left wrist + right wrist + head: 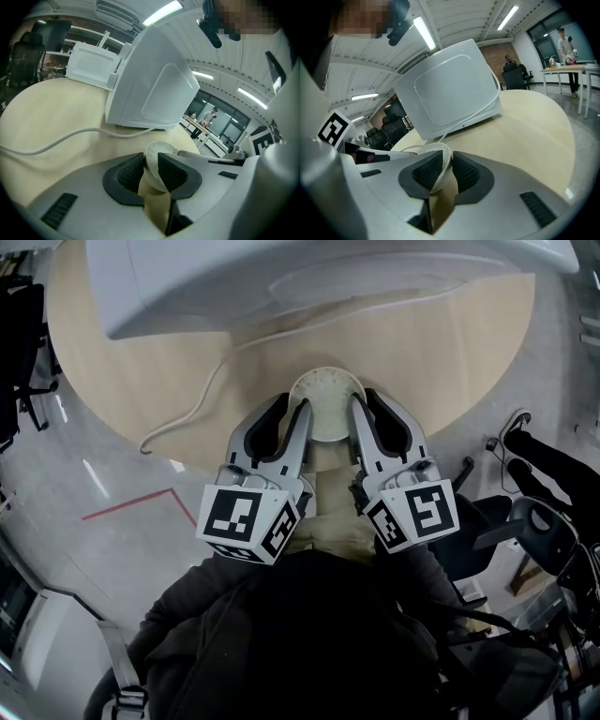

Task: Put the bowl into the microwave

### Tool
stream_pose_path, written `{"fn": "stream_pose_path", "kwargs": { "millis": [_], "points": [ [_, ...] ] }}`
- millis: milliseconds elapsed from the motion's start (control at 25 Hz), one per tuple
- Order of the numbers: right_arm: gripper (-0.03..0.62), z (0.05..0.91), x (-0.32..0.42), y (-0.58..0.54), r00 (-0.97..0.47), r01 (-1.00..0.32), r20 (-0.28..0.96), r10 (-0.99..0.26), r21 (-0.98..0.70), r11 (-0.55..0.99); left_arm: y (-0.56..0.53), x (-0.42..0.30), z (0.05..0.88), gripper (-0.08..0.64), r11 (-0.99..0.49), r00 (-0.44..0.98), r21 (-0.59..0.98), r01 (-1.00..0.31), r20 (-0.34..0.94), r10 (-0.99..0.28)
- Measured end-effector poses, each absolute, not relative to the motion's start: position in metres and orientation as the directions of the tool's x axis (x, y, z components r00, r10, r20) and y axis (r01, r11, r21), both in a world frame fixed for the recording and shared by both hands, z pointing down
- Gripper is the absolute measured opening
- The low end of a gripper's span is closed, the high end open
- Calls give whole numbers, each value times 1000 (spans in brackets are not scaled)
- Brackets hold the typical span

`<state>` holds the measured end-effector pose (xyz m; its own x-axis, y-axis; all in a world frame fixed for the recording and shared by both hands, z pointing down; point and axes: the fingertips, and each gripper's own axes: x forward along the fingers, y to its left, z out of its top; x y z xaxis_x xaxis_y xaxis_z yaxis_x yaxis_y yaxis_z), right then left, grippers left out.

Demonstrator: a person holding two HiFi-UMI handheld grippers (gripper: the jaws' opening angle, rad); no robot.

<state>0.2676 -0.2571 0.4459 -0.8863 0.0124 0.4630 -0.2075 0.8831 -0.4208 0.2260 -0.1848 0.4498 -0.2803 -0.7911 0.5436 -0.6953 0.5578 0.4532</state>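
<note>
A white bowl [326, 395] sits on the round wooden table [131, 362] near its front edge. My two grippers flank it. The left gripper [292, 407] has its jaws astride the bowl's left rim [161, 149]; a gap shows beside the rim, so this gripper [151, 161] is open. On the other side, the right gripper [366, 399] has both pads close against the right rim [436, 150], so this gripper [446, 161] is shut on it. The white microwave [309, 277] stands beyond the bowl with its closed back panel [450, 89] towards me; its door is hidden.
A white power cable [202, 399] snakes across the table from the microwave to the left of the bowl. Dark office chairs [544, 512] stand at my right. A red tape line [141, 502] marks the floor at left. A person [567, 44] stands at a far table.
</note>
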Motion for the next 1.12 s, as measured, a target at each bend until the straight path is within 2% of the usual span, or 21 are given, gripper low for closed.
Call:
{"fn": "stream_pose_path", "kwargs": {
  "millis": [280, 560, 880, 1120],
  "points": [
    [35, 440, 263, -265, -891, -221, 453, -20, -395, 892, -185, 223, 449, 77, 554, -285, 484, -678, 521, -805],
    [34, 428, 252, -258, -884, -174, 466, 28, -385, 906, -176, 216, 436, 77, 595, -335, 478, -646, 523, -784],
    [32, 417, 213, -214, -878, 15, 432, 205, -404, 915, -127, 194, 423, 77, 720, -500, 440, -536, 522, -691],
    [32, 390, 196, -143, -858, 124, 424, 290, -378, 918, -55, 187, 397, 77, 762, -582, 451, -466, 493, -647]
  ]
}}
